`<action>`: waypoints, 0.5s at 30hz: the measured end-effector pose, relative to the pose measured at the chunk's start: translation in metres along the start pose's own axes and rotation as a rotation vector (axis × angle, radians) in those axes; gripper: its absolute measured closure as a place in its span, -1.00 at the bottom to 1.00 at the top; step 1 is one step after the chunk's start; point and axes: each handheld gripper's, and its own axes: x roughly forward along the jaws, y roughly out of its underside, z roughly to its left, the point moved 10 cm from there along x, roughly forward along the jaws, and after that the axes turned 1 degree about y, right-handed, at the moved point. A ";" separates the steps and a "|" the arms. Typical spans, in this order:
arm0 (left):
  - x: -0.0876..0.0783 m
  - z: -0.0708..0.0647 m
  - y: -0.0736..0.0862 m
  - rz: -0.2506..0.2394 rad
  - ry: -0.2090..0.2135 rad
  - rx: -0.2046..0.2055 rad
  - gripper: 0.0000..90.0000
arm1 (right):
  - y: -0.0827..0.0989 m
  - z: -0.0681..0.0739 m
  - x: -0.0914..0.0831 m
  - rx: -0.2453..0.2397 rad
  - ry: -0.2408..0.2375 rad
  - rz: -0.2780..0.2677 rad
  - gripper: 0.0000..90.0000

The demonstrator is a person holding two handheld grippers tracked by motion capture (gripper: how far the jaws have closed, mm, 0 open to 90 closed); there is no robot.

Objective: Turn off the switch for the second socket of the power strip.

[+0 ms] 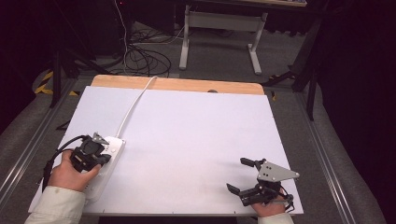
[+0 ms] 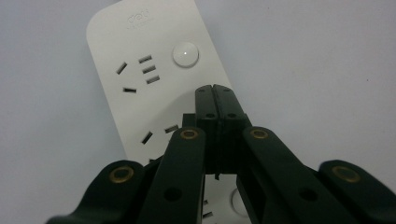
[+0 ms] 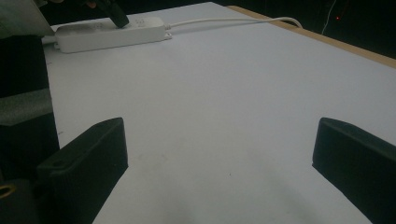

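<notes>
Left gripper view: left gripper (image 2: 215,100) fingers pressed together empty over the power strip (image 2: 154,70), its button (image 2: 185,54) just ahead, apparently unpressed; right gripper (image 1: 246,176) fingers spread on the counter (image 1: 196,135).

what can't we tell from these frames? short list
- Power strip: its lower sockets are hidden behind the shut left gripper in the left gripper view.
- Brand embossing, same view: too faint to read.
- Power strip cord: its far end is lost among floor cables in the high view.
</notes>
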 end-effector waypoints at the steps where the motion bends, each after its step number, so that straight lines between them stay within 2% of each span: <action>1: 0.000 0.000 0.000 -0.003 0.005 -0.003 0.99 | 0.000 0.000 0.000 -0.001 0.000 0.000 -0.92; 10: 0.000 0.000 0.000 -0.004 0.003 -0.003 0.99 | 0.000 0.000 0.000 0.002 0.002 -0.003 -0.92; 15: 0.001 0.002 0.000 -0.004 -0.030 0.001 0.99 | 0.000 0.000 0.000 0.002 0.002 -0.003 -0.92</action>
